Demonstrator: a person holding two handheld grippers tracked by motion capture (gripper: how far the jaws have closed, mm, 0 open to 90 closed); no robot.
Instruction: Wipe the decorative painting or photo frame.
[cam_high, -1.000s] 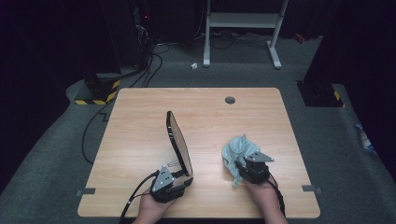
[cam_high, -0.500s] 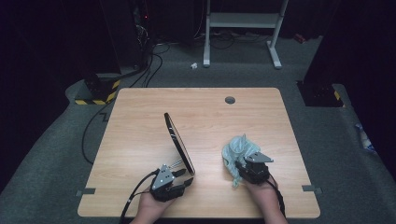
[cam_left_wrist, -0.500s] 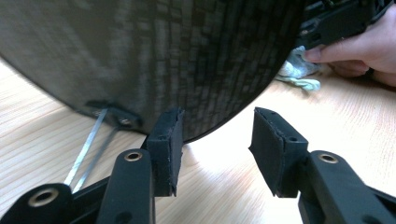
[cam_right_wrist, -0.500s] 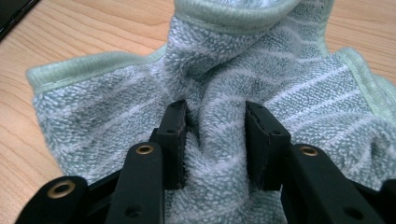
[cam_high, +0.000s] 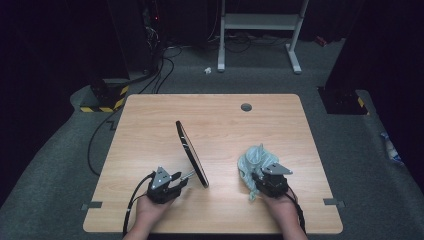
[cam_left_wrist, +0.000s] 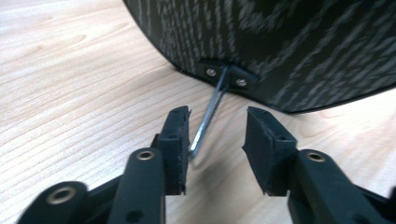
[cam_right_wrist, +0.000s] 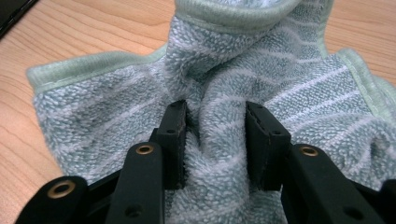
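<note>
Round mirror (cam_high: 191, 152), dark grained back, tilted on edge at table (cam_high: 150, 120) centre; no legible markings, upper part cut off in left gripper view. Left gripper (cam_left_wrist: 215, 135): jaws apart, wire stand (cam_left_wrist: 208, 114) touching one pad. Right gripper (cam_right_wrist: 215, 140): jaws clamping a fold of pale green striped towel (cam_right_wrist: 116, 93), right of the mirror.

high view: overhead, person's side, facing forward-down on whole table (cam_high: 150, 125)
left gripper view: low, close, mirror (cam_left_wrist: 289, 46) back
right gripper view: close on towel (cam_right_wrist: 116, 107)
shared: tabletop
</note>
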